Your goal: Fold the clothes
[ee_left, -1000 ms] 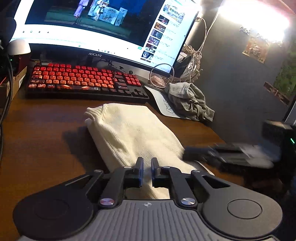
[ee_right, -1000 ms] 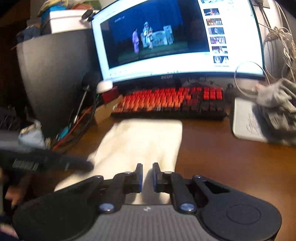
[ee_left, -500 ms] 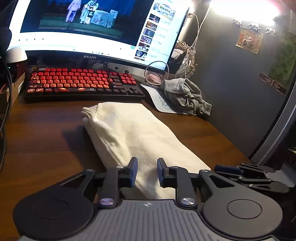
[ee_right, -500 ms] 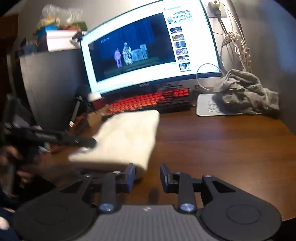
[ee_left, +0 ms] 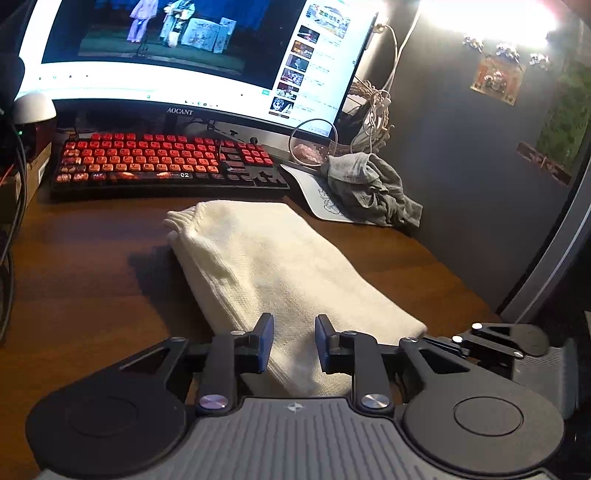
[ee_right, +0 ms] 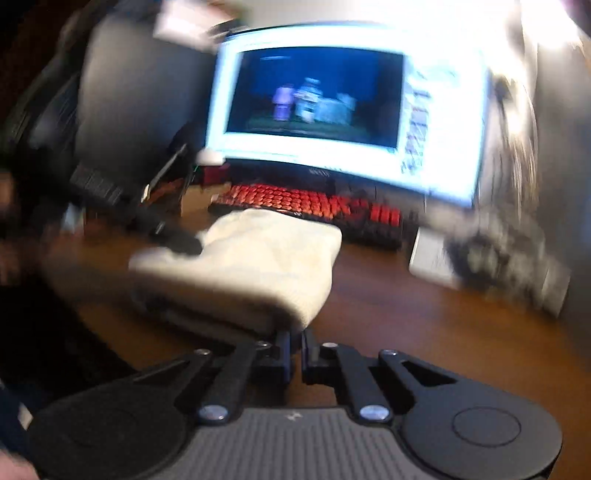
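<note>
While the cream knitted garment (ee_left: 280, 273) lies folded on the desk (ee_left: 92, 266) before the keyboard (ee_left: 162, 162), soft, limp and best taken by its near corners, the left gripper (ee_left: 293, 341) straddles its near end part-open, gripping nothing, and the right gripper (ee_right: 294, 354) looks pinched shut at its near corner.

Two garments (ee_left: 280, 273) (ee_left: 373, 184), one keyboard (ee_left: 166, 162), one monitor (ee_left: 192, 55).

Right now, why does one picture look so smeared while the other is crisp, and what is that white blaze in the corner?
Right wrist view: motion blur smears the monitor, keyboard and cream garment. Left wrist view: sharp, though a lamp's glare burns out the top right corner, and the fisheye lens bows the screen's edges.
</note>
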Action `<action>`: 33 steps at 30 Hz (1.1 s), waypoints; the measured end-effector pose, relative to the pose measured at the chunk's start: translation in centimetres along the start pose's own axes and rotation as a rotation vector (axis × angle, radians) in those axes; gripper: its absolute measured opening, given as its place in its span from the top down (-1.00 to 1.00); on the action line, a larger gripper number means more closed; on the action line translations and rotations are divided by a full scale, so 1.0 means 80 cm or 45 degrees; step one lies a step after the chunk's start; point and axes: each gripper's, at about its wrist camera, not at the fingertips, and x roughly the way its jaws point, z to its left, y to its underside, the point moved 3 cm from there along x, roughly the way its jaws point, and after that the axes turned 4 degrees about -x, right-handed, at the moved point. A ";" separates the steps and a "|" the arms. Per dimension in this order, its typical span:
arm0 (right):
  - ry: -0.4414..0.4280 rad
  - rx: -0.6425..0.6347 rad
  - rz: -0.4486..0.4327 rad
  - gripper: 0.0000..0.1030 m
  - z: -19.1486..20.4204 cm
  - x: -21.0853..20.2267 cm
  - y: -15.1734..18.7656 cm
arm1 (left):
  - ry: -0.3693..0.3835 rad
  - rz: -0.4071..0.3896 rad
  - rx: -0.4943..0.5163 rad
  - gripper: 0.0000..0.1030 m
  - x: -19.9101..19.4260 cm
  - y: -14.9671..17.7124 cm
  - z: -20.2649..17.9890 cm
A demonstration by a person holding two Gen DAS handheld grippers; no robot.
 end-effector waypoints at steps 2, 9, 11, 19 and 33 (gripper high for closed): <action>0.054 -0.172 0.008 0.93 0.022 -0.004 0.001 | -0.018 -0.001 0.048 0.54 -0.001 0.002 -0.001; 0.038 -0.024 0.010 0.83 0.018 -0.020 -0.002 | 0.002 -0.020 0.058 0.54 -0.018 0.004 0.000; 0.037 0.010 -0.010 0.75 0.014 -0.022 -0.003 | 0.020 -0.021 0.081 0.54 -0.020 0.003 -0.007; 0.085 0.009 -0.075 0.83 0.022 -0.017 -0.008 | 0.004 -0.014 0.228 0.54 -0.006 0.020 -0.033; -0.128 0.470 -0.057 0.73 -0.027 -0.046 -0.009 | 0.023 0.005 0.137 -0.21 -0.027 0.000 -0.030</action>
